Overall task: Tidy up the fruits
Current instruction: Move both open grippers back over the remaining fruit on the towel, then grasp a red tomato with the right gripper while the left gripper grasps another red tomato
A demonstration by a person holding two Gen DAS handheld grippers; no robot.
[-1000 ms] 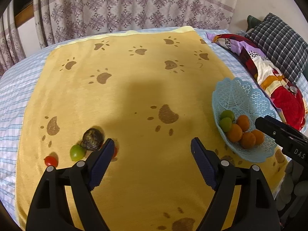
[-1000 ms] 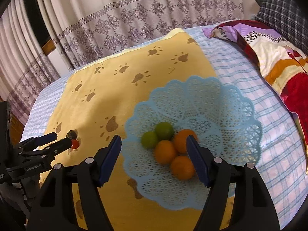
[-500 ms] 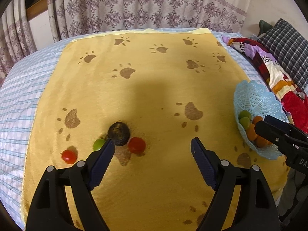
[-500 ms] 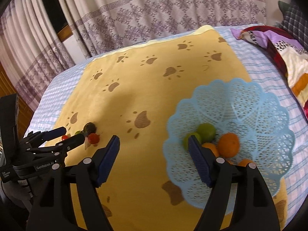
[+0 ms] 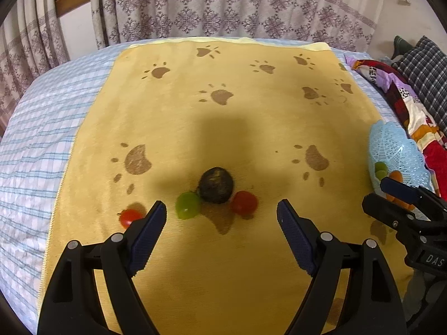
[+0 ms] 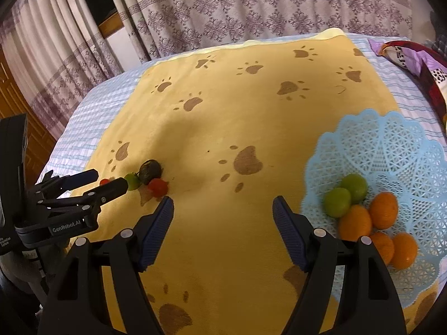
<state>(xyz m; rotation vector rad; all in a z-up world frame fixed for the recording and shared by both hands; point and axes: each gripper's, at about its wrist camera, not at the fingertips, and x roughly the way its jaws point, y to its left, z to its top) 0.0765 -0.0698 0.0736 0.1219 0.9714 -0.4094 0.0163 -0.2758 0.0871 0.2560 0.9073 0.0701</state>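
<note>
On the yellow paw-print blanket (image 5: 223,117) lie a dark round fruit (image 5: 216,185), a green fruit (image 5: 187,205) touching its left side, a red tomato (image 5: 243,202) at its right and a second red tomato (image 5: 129,217) further left. My left gripper (image 5: 222,217) hovers open just in front of this cluster, nothing between its fingers. The same dark fruit (image 6: 150,171) and red tomato (image 6: 158,187) show at the left of the right wrist view. My right gripper (image 6: 223,214) is open and empty over bare blanket, left of the light blue lattice basket (image 6: 391,150) holding two green fruits (image 6: 346,194) and several oranges (image 6: 377,220).
The blanket covers a blue-striped bed sheet (image 5: 42,139). Patterned curtains (image 5: 223,5) hang behind the bed. A colourful quilt (image 5: 405,103) and a checked pillow (image 5: 427,64) lie at the right, beyond the basket (image 5: 396,153). A wooden door (image 6: 16,117) stands far left.
Both grippers have swung left. The fruit cluster has come from the left edge to the middle of the left wrist view, and the basket has slid from the centre to the right of the right wrist view.
</note>
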